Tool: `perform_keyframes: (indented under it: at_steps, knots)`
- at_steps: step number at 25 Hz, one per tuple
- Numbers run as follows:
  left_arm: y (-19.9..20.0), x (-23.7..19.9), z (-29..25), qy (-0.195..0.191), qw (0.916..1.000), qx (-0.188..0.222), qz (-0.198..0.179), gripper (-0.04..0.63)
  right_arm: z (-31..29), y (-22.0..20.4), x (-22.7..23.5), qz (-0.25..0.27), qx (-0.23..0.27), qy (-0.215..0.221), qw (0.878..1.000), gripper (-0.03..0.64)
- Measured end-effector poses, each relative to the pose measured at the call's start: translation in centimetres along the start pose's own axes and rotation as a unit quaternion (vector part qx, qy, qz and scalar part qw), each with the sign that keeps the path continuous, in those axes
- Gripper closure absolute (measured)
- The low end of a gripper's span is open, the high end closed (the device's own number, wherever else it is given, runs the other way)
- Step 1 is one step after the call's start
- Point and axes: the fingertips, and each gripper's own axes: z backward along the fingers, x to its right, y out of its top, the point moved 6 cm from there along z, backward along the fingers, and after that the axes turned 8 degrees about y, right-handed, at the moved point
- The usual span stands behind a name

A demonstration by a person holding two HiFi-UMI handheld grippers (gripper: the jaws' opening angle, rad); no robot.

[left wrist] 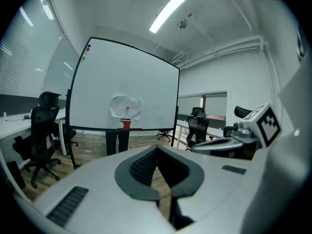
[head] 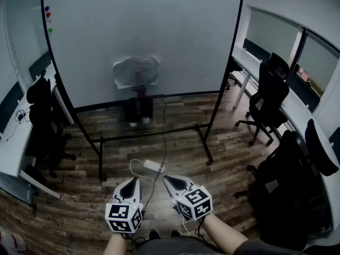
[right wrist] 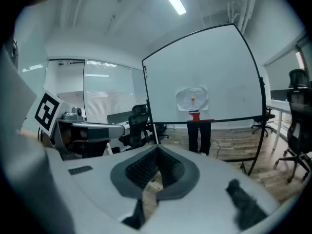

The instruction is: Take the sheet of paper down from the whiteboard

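Note:
A crumpled white sheet of paper [head: 136, 71] hangs at the middle of the whiteboard [head: 175, 31], pinned by a small red-orange magnet [head: 138, 73]. The same paper [left wrist: 126, 107] shows far ahead in the left gripper view and, as the paper [right wrist: 192, 99], in the right gripper view. Both grippers are low and near me, well short of the board. My left gripper [head: 133, 181] is shut with nothing in it, as is my right gripper [head: 169, 179]. Their tips point toward the board's stand.
Under the board show dark legs with white shoes [head: 138, 111]. A white power strip [head: 154, 166] and its cable lie on the wood floor ahead of the grippers. Black office chairs [head: 268, 97] stand right, another chair [head: 45, 118] left, beside desks. Small magnets [head: 48, 15] sit on the board's top left.

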Motion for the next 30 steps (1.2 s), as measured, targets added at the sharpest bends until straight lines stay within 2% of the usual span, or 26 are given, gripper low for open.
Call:
perform_keyframes:
  at_steps: [4, 12, 17, 22, 30]
  knots:
    - [0.8, -0.3, -0.8, -0.012, 0.9999, 0.005, 0.009, 0.581, -0.9, 0.6, 0.2, 0.004, 0.003, -0.004, 1.000, 0.595]
    - [-0.1, -1.6, -1.6, -0.013, 0.9998, -0.011, 0.010, 0.581, -2.1, 0.6, 0.2, 0.004, -0.001, -0.009, 1.000, 0.595]
    - [-1.3, -1.9, -1.9, -0.013, 0.9996, -0.025, -0.008, 0.581, -2.6, -0.1, 0.7, -0.003, -0.011, -0.024, 1.000, 0.595]
    - [-2.3, -3.6, -2.0, -0.025, 0.9986, -0.036, 0.031, 0.581, -3.6, -0.8, 0.7, -0.028, -0.001, -0.021, 0.999, 0.595]
    - [-3.1, -6.9, -3.6, -0.042, 0.9980, -0.043, 0.018, 0.581, -4.9, -2.5, 1.5, -0.071, 0.007, -0.069, 0.995, 0.595]
